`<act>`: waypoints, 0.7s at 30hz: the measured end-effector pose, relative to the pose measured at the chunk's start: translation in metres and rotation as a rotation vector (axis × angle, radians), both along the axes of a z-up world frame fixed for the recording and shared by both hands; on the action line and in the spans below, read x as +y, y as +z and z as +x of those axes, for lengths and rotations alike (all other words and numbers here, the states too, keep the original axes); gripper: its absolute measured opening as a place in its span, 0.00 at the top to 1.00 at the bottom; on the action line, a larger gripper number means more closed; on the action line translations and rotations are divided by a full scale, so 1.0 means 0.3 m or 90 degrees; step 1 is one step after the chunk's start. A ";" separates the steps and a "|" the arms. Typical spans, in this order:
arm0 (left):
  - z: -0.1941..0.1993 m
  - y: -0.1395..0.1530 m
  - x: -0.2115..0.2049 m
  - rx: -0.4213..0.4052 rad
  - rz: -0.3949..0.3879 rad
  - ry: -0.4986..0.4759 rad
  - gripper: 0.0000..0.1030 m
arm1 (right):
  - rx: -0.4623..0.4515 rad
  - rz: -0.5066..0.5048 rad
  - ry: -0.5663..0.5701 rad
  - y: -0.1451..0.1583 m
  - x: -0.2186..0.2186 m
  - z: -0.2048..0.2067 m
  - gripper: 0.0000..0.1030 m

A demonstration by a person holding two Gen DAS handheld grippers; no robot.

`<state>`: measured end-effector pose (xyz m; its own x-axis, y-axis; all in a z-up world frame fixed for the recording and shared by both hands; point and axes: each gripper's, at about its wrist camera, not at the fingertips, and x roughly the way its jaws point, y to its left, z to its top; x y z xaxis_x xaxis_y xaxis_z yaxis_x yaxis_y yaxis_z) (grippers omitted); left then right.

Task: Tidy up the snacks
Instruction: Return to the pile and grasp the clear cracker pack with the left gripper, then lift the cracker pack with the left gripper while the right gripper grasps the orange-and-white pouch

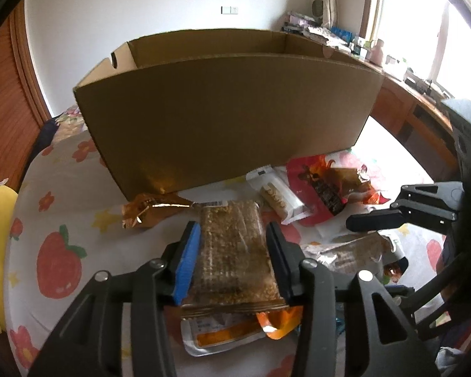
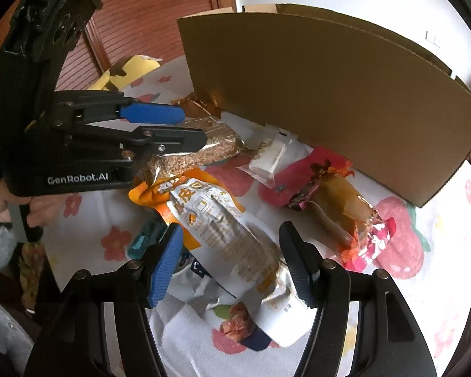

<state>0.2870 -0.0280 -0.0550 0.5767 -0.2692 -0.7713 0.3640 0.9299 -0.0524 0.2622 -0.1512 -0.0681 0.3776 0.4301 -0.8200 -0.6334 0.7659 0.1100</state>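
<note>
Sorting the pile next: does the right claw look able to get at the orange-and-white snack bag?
Probably yes: the right claw is open and straddles the orange-and-white snack bag, with nothing lying over that part.

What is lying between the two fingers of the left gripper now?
A clear packet of brown granola-like snack lies between the fingers of the left gripper, which touch its sides. The left wrist view shows this best.

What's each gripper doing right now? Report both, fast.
Left gripper: shut on the clear granola packet.
Right gripper: open, fingers either side of the orange-and-white snack bag, not gripping it.
</note>
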 end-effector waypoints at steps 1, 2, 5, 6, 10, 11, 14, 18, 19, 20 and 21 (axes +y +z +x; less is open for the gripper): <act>0.004 -0.009 -0.004 0.006 0.005 -0.002 0.55 | 0.004 0.003 0.002 -0.004 0.002 0.006 0.37; 0.007 -0.020 -0.008 0.013 0.009 -0.006 0.54 | 0.011 0.006 0.004 -0.007 0.004 0.011 0.36; 0.011 -0.033 -0.009 0.015 0.008 -0.007 0.52 | 0.020 0.020 0.009 -0.019 0.008 0.023 0.36; 0.014 -0.036 -0.007 0.019 0.004 -0.007 0.51 | 0.021 0.025 0.009 -0.021 0.007 0.025 0.36; 0.034 -0.057 -0.001 0.041 -0.009 -0.002 0.48 | 0.014 0.042 0.012 -0.031 0.005 0.026 0.35; 0.038 -0.059 0.000 0.043 -0.011 -0.002 0.48 | 0.008 0.044 0.014 -0.031 0.001 0.023 0.35; 0.044 -0.065 -0.004 0.041 -0.006 -0.001 0.46 | -0.001 0.051 0.016 -0.034 0.000 0.013 0.34; 0.059 -0.079 -0.007 0.046 -0.002 0.009 0.45 | -0.003 0.055 0.020 -0.028 -0.014 0.003 0.34; 0.059 -0.079 -0.009 0.045 -0.001 0.010 0.45 | -0.004 0.054 0.020 -0.027 -0.014 0.001 0.34; 0.059 -0.079 -0.012 0.043 0.002 0.009 0.45 | -0.005 0.055 0.019 -0.026 -0.016 0.000 0.34; 0.058 -0.079 -0.013 0.041 0.004 0.009 0.45 | -0.005 0.055 0.019 -0.026 -0.017 -0.002 0.34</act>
<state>0.3045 -0.0320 -0.0787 0.5290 -0.2570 -0.8088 0.3468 0.9353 -0.0703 0.2616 -0.1565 -0.0760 0.3698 0.5099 -0.7766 -0.6573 0.7344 0.1692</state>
